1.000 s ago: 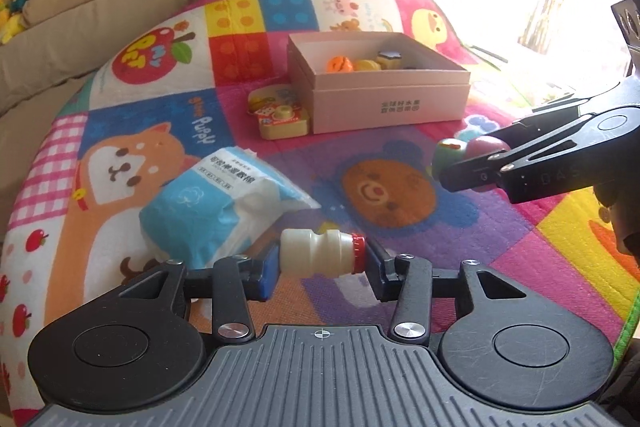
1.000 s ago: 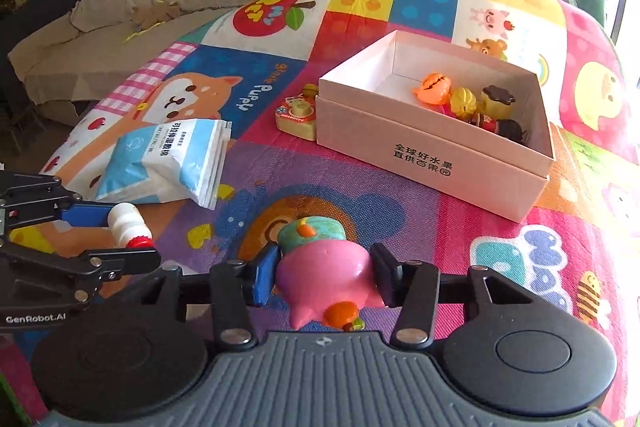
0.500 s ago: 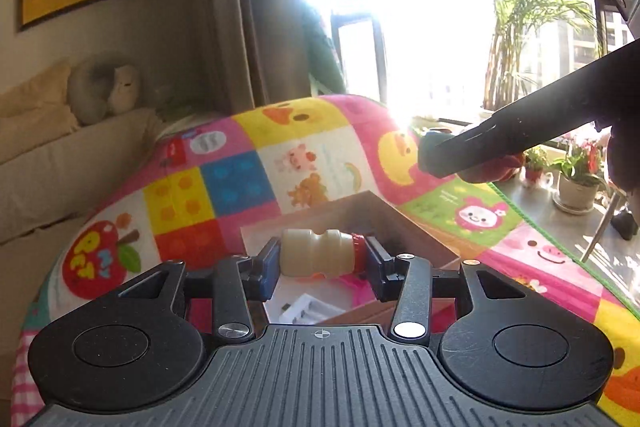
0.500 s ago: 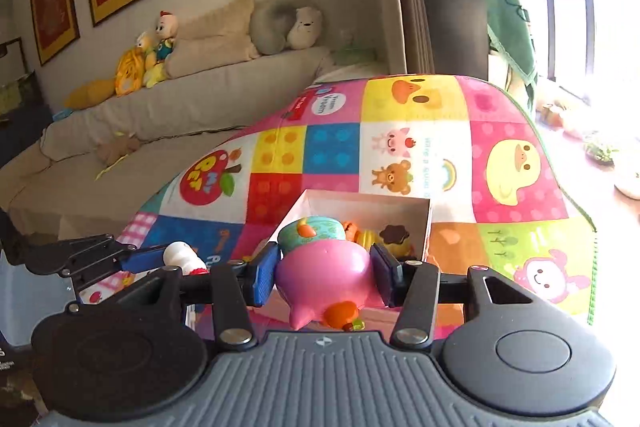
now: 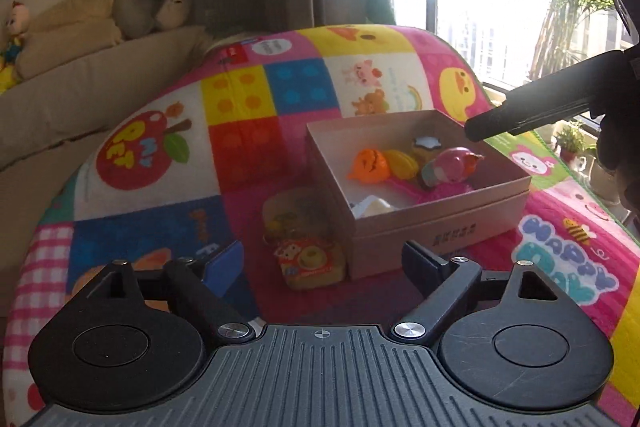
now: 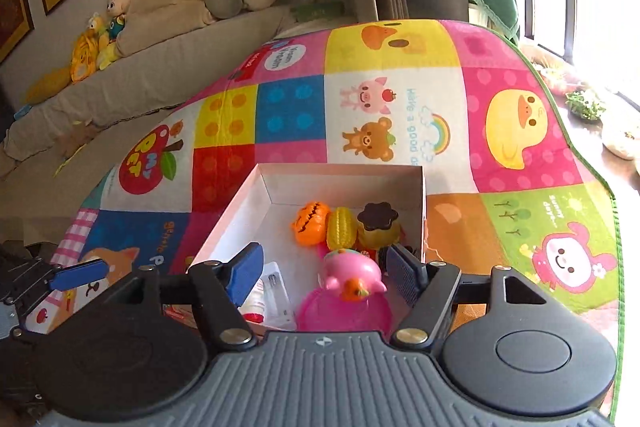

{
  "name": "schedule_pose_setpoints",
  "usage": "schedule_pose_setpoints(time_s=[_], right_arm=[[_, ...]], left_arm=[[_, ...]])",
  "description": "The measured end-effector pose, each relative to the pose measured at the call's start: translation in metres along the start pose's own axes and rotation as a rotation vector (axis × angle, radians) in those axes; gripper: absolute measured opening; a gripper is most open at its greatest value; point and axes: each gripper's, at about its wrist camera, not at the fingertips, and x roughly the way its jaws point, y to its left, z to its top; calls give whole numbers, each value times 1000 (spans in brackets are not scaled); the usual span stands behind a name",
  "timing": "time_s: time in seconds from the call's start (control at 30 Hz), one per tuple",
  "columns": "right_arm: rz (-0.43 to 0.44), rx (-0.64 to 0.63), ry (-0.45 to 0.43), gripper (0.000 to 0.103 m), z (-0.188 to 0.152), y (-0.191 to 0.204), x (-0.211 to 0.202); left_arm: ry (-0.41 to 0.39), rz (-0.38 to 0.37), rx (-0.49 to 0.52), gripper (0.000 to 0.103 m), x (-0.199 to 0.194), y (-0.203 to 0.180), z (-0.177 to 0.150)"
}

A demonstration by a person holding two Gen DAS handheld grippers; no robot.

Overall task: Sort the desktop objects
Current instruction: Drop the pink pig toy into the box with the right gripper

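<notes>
A pink cardboard box (image 5: 440, 227) stands on the colourful play mat (image 5: 248, 147). It holds the pink pig toy (image 5: 452, 163), an orange pumpkin (image 5: 368, 165), a yellow corn toy (image 5: 402, 163), a dark-capped toy (image 5: 427, 143) and the small yogurt bottle (image 5: 370, 207). My left gripper (image 5: 322, 261) is open and empty in front of the box. My right gripper (image 6: 324, 269) is open over the box (image 6: 344, 183), just above the pig (image 6: 352, 273), the bottle (image 6: 256, 301) and a pink dish (image 6: 344, 313).
A small yellow toy camera (image 5: 310, 263) lies on the mat beside the box's near left corner. A beige sofa (image 6: 120, 75) with plush toys stands behind the mat. A bright window and plants are at the right.
Both grippers opened. The yogurt bottle left my left gripper and the pink pig left my right gripper; both now lie in the box.
</notes>
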Motion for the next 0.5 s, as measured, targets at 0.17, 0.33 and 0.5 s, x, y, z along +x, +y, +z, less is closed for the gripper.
schedule_pose_setpoints(time_s=[0.17, 0.33, 0.5], right_arm=[[11, -141, 43, 54, -13, 38, 9], [101, -205, 118, 38, 3, 98, 35], [137, -250, 216, 38, 18, 156, 87]], left_arm=[[14, 73, -25, 96, -35, 13, -45], [28, 135, -64, 99, -52, 31, -65], [62, 139, -137, 100, -57, 44, -80]])
